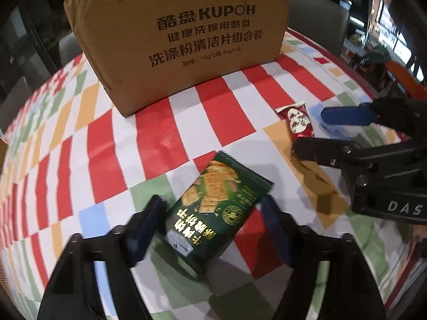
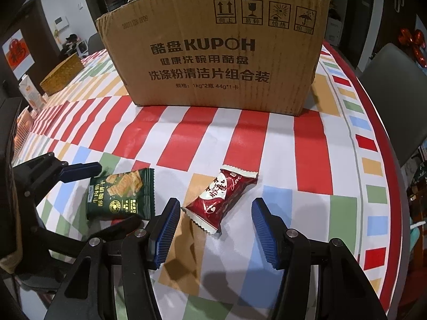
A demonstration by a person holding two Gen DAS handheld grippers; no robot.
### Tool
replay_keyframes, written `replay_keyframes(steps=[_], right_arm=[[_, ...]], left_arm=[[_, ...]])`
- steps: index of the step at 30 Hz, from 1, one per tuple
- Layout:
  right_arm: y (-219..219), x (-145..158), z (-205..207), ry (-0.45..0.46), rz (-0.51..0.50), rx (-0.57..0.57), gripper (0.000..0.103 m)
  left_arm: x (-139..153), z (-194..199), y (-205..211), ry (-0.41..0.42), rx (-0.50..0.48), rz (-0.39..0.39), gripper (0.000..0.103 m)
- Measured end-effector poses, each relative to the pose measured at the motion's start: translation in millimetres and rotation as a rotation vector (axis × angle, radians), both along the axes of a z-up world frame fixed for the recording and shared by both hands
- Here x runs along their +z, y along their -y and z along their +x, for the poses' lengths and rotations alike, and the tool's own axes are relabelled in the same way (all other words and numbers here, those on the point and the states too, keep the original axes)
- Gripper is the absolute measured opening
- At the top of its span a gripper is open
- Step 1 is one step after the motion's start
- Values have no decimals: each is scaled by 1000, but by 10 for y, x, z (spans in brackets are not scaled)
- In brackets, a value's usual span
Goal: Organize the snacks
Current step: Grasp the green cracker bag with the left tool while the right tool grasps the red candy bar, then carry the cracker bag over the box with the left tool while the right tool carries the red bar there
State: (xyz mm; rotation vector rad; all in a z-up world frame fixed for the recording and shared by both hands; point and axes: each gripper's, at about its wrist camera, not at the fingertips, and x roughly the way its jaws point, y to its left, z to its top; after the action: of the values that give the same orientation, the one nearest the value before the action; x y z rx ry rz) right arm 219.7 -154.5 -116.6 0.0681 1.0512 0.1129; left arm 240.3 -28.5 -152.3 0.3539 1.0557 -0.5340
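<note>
Matt corrugated cardboard box (image 2: pixel 213 61), glossy foil green packet (image 1: pixel 213 210), glossy red packet (image 2: pixel 221 197), smooth tablecloth (image 2: pixel 307 160)

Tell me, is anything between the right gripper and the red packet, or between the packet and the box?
Nothing visible. The red packet lies on the tablecloth between the open right gripper pads, untouched. Only bare cloth lies between it and the box; the green packet lies to its left.

- cardboard box (image 1: pixel 184 40): top cut off by the left wrist view's upper edge.
- red packet (image 1: pixel 297 122): near end hidden behind the right gripper (image 1: pixel 315 130).
- left gripper (image 1: pixel 213 229): fingers blurred.
</note>
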Motion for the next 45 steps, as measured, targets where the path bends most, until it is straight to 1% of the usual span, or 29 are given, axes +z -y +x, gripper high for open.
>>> replay_keyframes(steps=[1,2,6,14,19,20,21,22,24,26,29,35,40,45], right_arm=[[6,-2,4,-1,3,-2,57],[14,-4,11,-2,6,-5,57],[44,-11,46,-3,9,-15,57],[103,-56,137,-10,23,-38,57],[86,-80,168,-7,12,-31,55],[82,-83,170,-5,9,-26,50],[76,-88,176,-6,9,-20,42],[73,-94,179,-9,11,-16,38],[72,-111,183,-15,8,-9,27],[72,-113,181,-15,-1,-4,24],[81,-98,173,-5,-4,3,23],[110,64,100,40,5,7,23],[137,269,-8,89,22,19,23],[174,496,-114,147,33,25,23]], left_arm=[[0,8,-4,-7,10,-18,52],[5,22,-25,-11,32,-38,48],[7,37,-47,-5,94,-71,44],[59,72,-130,-15,248,-162,42],[127,76,-106,-9,277,-193,42],[138,84,-93,-5,282,-193,42],[145,89,-84,-1,286,-194,42],[153,96,-73,3,287,-199,42],[170,100,-67,9,295,-207,42],[185,105,-65,14,305,-212,42],[216,98,-56,15,314,-222,42],[336,26,-34,35,332,-239,42],[497,-74,-36,67,340,-253,42],[710,-182,-40,118,343,-259,42]])
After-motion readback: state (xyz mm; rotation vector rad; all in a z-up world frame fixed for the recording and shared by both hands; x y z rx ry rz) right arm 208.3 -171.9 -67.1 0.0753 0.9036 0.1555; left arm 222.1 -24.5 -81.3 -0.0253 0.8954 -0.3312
